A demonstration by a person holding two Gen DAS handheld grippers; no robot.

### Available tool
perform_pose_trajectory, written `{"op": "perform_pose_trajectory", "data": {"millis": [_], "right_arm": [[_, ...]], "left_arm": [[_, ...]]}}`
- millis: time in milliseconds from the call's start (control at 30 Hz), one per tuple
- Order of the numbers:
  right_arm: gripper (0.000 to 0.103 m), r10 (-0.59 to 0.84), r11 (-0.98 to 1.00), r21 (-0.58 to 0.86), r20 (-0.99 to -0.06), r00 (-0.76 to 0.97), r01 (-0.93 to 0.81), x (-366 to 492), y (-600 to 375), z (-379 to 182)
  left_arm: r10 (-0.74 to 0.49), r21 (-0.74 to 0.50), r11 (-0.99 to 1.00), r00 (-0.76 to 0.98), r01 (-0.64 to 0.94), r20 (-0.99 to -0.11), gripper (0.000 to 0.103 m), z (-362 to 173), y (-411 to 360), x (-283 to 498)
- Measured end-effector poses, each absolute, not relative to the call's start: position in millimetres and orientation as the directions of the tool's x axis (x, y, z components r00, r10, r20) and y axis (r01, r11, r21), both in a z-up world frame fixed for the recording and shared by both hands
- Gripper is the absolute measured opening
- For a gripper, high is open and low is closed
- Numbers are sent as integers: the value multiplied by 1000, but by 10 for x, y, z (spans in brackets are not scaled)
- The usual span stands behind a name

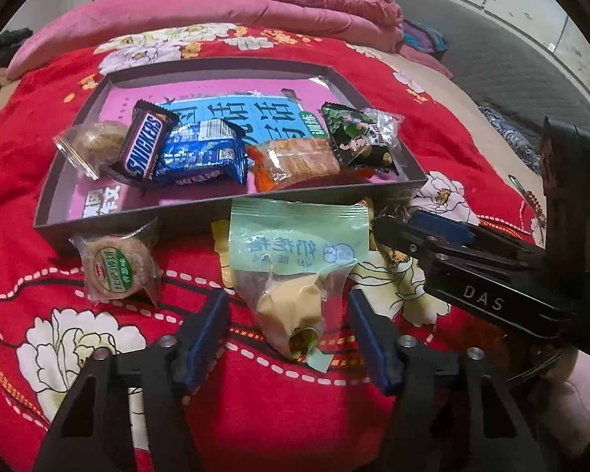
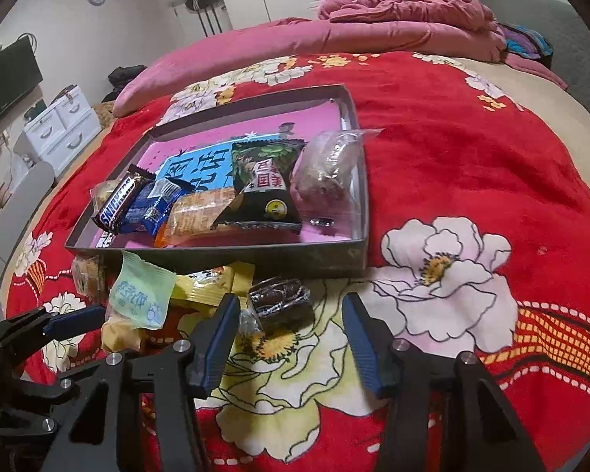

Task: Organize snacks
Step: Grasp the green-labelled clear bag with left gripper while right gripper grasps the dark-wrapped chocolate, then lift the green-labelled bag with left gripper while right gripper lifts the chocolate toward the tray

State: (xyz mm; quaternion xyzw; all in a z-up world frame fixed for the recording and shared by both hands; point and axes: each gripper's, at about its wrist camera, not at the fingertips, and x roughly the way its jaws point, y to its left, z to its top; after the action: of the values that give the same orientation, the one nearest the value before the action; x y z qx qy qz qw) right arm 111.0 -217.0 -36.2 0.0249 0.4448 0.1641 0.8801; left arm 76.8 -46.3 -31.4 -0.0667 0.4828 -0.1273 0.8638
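Observation:
My left gripper [image 1: 289, 334] stands open around a pale green packet [image 1: 295, 251] holding a yellow snack, which lies on the red bedspread in front of the grey tray [image 1: 232, 212]. The pads do not press on it. My right gripper [image 2: 289, 334] is open around a dark brown snack [image 2: 279, 301] in clear wrap; its left pad is close to the wrapper's edge. The tray [image 2: 255, 261] holds a Snickers bar [image 1: 143, 147], a blue packet [image 1: 200, 153], an orange cracker pack [image 1: 299, 163] and a green-black packet [image 1: 354, 137].
A round biscuit [image 1: 116, 271] in clear wrap lies left of the green packet, and a yellow packet [image 2: 212, 283] lies under it. A pink quilt [image 2: 334, 35] is piled at the far side of the bed. Drawers [image 2: 59, 126] stand at the left.

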Motion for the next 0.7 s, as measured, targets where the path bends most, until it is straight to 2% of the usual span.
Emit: {"op": "perform_pose_trajectory", "data": {"millis": [200, 467, 567, 700], "right_arm": [[39, 340, 932, 206, -782, 523, -299, 1159, -2111, -413], [36, 354, 928, 217, -769, 533, -303, 1113, -2142, -350], [36, 360, 928, 233, -755, 547, -290, 1064, -2212, -281], [36, 372, 927, 259, -735, 567, -272, 1015, -2301, -193]], "left_arm": [[-290, -243, 957, 487, 157, -824, 55, -344, -494, 779], [-301, -260, 954, 464, 153, -833, 54, -404, -532, 816], [-297, -254, 955, 460, 156, -837, 46, -418, -554, 826], [-303, -260, 953, 456, 156, -837, 41, -423, -551, 838]]}}
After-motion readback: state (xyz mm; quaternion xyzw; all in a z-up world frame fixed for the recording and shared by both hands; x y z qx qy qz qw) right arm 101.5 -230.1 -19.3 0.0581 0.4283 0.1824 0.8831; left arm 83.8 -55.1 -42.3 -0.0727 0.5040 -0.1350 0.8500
